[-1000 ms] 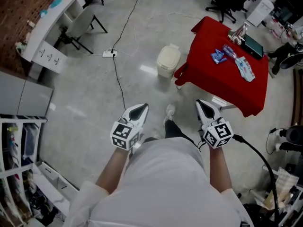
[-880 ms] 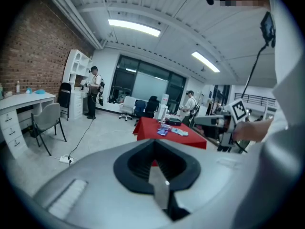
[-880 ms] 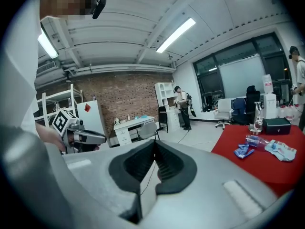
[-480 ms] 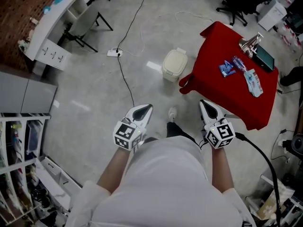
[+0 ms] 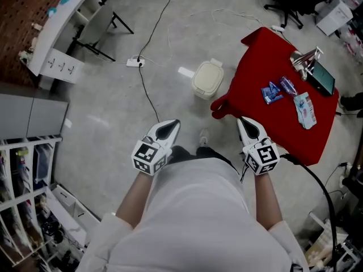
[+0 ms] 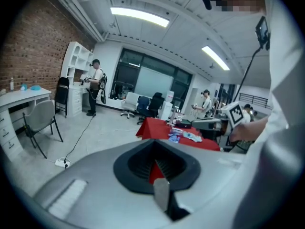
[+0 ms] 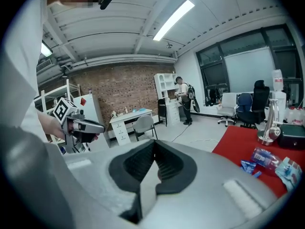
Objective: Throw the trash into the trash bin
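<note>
Left gripper [image 5: 168, 124]: jaws sitting together, nothing in them, hanging short of the red-clothed table [image 5: 255, 118]
Right gripper [image 5: 245, 122]: jaws also pressing together, empty, hovering at the table's near edge
Trash: crumpled blue wrapper [image 5: 272, 92] lying on the table top
Bin: cream lidded plastic trash bin [image 5: 206, 79] standing just beside the table
</note>
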A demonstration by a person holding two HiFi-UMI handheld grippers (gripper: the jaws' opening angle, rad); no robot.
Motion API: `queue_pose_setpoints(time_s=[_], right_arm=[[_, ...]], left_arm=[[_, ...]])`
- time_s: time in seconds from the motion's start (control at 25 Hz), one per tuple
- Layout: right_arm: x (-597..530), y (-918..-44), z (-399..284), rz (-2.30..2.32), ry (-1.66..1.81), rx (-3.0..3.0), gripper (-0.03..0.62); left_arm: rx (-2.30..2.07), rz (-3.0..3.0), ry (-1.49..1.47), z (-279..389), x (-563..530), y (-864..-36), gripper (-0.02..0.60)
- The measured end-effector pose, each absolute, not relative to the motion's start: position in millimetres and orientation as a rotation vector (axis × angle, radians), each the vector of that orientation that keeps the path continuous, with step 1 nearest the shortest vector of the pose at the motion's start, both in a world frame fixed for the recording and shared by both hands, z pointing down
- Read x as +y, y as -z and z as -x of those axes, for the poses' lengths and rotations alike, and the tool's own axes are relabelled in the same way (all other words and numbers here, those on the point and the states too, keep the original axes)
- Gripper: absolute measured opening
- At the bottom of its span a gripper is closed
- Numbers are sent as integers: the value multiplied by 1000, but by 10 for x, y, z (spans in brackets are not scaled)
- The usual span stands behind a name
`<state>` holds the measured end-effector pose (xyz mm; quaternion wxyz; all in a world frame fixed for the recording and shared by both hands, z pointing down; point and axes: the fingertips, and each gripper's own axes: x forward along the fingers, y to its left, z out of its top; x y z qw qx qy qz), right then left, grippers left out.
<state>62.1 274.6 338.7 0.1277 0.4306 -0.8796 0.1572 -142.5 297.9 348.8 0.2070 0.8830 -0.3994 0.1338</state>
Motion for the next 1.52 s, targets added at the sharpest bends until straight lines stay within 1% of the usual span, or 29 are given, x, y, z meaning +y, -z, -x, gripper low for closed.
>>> queue_pose_setpoints(time_s=[0.2, 0.4, 0.76, 1.2, 1.52], right_arm=[[2445, -3430, -682, -1288, -507, -2546, 0], [2171, -3507, -547, -1368, -566, -2508, 0], [1644, -4083, -274, -1531, -684, -2373, 0], [1188, -4999, 80, -1468, -768, -2279, 0], [990, -6084, 407, -1434, -870, -2233, 0]], left_arm=[[-1094, -2459, -402, 1383, 2612, -3496, 3], [-1060, -2484, -442, 1517, 2171, -3541, 3], [-950, -2595, -592, 1680, 1384, -4003, 3], [-779, -2569, -700, 1740, 902, -5032, 3], [-755, -2530, -750, 1694, 722, -6015, 3]])
